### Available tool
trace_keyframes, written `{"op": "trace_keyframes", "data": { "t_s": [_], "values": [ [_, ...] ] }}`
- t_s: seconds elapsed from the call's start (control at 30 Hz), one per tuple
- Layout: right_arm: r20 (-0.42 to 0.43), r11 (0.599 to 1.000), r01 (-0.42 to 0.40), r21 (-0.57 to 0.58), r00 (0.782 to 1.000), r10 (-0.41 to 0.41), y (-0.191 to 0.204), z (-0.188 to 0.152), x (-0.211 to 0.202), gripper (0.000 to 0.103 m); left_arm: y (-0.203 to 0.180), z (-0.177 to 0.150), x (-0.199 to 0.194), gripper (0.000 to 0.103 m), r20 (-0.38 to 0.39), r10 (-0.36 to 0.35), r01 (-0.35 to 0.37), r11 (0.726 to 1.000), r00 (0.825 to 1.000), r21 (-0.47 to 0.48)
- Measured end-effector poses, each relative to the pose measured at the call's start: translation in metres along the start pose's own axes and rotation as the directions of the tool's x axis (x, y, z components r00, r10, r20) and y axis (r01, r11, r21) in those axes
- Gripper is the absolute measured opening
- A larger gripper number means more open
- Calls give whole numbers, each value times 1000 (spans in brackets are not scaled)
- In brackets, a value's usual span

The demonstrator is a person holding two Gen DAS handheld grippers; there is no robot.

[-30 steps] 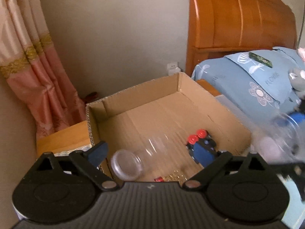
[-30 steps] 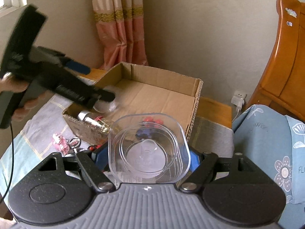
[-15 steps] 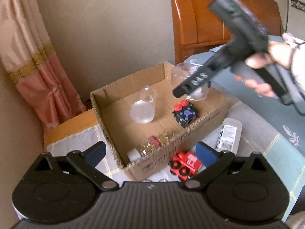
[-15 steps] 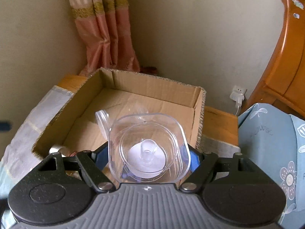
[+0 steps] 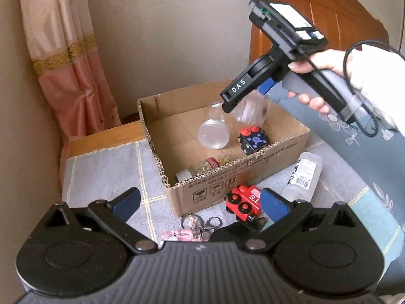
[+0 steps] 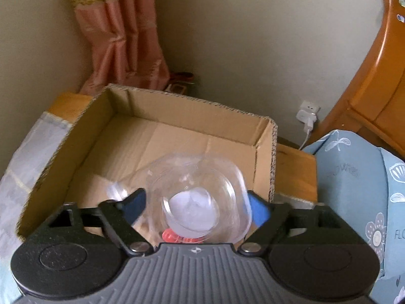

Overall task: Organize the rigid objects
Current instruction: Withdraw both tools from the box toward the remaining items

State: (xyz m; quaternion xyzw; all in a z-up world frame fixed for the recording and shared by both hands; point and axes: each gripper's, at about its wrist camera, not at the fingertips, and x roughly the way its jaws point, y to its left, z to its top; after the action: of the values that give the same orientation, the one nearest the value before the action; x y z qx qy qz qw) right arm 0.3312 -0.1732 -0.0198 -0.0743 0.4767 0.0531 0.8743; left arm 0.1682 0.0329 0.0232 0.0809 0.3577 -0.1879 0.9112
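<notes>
The right gripper [image 6: 196,206] hangs over the cardboard box [image 5: 253,174], and its jaws have just been opening: the blue pads now stand apart from the clear square plastic container [image 6: 197,197], which sits blurred between them above the box floor, apparently dropping free. The left gripper [image 5: 200,202] is spread wide and empty, aimed at the things lying outside the box. The risk, as I judge it, is that the light container bounces or rolls on landing, knocks the clear jar [image 5: 214,134] lying on its side, or tips against the dotted black cube [image 5: 253,139] with red knobs; a pad may also catch its rim if the gripper pulls away too soon. Inside the box I count one clear jar, one cube, one small jar of gold bits [image 5: 215,163] with a red band, and one whitish object at the near corner that I cannot identify. Outside lie one red toy train [image 5: 244,202], one white labelled bottle [image 5: 303,174], one bunch of key rings [image 5: 202,223], and one pink item [image 5: 182,235].
</notes>
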Motion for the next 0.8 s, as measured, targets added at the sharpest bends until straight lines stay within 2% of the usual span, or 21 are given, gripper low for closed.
{"op": "trace_keyframes", "data": {
  "t_s": [0.27, 0.4, 0.53, 0.8],
  "values": [
    [8, 999, -29, 19, 1000, 29, -6, -15, -15, 103, 1, -8, -1, 101, 29, 20, -20, 1000, 999, 3],
    [41, 999, -39, 8, 998, 38, -5, -28, -35, 103, -2, -13, -1, 101, 44, 27, -27, 1000, 999, 5],
    [76, 997, -63, 37, 995, 60, -12, -48, -58, 103, -4, -20, 1, 101, 49, 39, -39, 999, 998, 0],
    [112, 992, -69, 106, 992, 58, -23, -106, -85, 103, -2, -41, 3, 101, 50, 38, -34, 997, 998, -74]
  ]
}}
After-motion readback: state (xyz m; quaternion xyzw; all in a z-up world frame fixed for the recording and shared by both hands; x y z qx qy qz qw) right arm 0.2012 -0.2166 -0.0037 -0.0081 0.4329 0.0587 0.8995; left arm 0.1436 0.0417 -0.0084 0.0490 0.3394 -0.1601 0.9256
